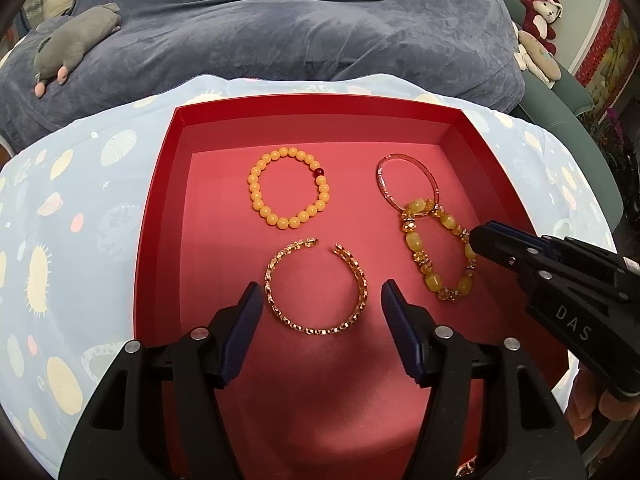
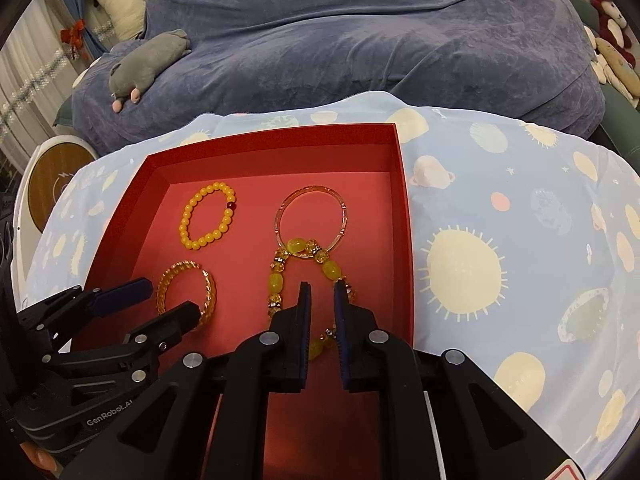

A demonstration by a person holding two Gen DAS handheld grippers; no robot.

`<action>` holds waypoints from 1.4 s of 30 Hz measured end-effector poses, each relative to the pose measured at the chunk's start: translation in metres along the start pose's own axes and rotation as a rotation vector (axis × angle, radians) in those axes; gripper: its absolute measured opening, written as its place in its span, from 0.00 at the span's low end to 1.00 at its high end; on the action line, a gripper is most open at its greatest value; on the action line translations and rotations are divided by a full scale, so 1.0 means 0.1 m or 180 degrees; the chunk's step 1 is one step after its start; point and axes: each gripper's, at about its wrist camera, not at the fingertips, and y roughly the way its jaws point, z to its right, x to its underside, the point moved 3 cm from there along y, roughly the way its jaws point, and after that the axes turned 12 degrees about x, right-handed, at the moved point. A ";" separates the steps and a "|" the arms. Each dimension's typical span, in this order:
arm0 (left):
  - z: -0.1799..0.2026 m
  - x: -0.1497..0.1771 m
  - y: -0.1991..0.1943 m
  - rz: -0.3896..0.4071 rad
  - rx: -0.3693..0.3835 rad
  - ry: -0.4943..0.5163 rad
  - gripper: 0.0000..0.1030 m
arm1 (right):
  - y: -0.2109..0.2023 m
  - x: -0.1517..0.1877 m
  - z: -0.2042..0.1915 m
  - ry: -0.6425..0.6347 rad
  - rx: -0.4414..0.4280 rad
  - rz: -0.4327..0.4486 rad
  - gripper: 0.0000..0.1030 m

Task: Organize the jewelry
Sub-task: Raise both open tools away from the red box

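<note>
Straddling the gold cuff (image 1: 316,286) in the red tray (image 1: 452,128), the spread left tool (image 1: 318,300) could snag it; the right tool (image 2: 322,286), narrowly parted beside the tangled amber bracelet (image 2: 280,284), pinches nothing.

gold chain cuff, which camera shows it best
The left wrist view. There the gold chain cuff lies whole on the red tray, centred ahead of the left gripper, its gap facing away. In the right wrist view it sits far left, smaller, with the left gripper's fingers covering its near edge.
</note>
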 end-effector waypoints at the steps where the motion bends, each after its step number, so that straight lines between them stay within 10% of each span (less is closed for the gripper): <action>1: 0.01 0.00 -0.03 0.0035 -0.0062 0.0006 0.70 | -0.02 0.01 0.01 0.0008 -0.0013 0.0003 0.14; 17: 0.04 0.24 -0.74 0.0395 -0.0210 -0.0076 0.81 | -0.75 0.33 -0.06 -0.0031 0.0005 0.0255 0.30; 42: 0.17 1.79 -1.16 0.0177 -0.0260 -0.0300 0.81 | -1.29 1.86 0.10 -0.0021 0.0175 -0.0005 0.34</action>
